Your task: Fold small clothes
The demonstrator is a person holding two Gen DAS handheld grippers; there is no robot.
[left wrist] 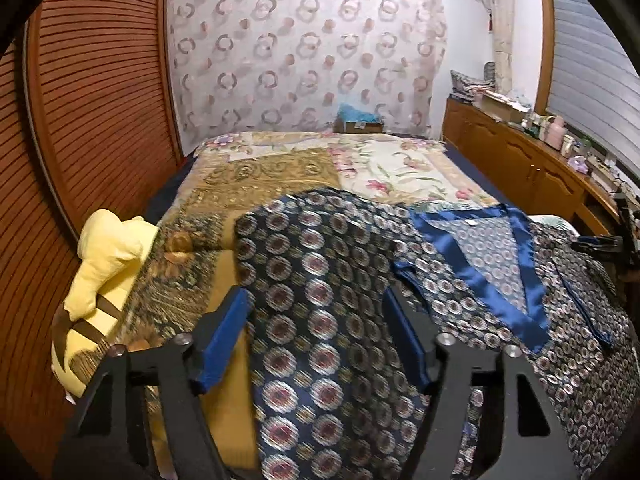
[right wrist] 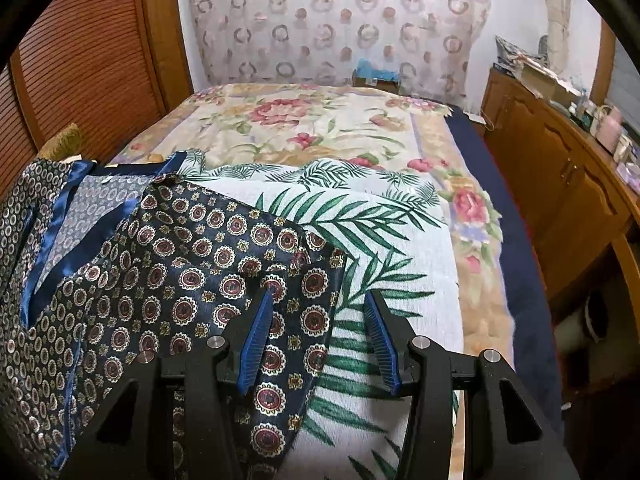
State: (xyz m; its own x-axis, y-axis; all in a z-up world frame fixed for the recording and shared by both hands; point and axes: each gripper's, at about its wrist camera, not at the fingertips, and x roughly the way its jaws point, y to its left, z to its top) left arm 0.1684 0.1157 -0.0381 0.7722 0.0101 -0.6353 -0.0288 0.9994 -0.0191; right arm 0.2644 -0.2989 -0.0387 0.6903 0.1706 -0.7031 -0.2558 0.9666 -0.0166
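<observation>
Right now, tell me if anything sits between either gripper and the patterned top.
Nothing visible does. The navy patterned top already lies between the open fingers of the left gripper, and its other sleeve edge lies between the open fingers of the right gripper. The yellow plush sits off to the side.

A navy medallion-print pajama top [left wrist: 460,280] with blue satin V-neck trim lies spread open, front up, sleeves outstretched, across the bed [left wrist: 400,168].

Home bedroom, bed [left wrist: 400,168] under floral covers, louvred wardrobe door [left wrist: 92,120], probably a cluttered wooden dresser [left wrist: 532,164]
</observation>
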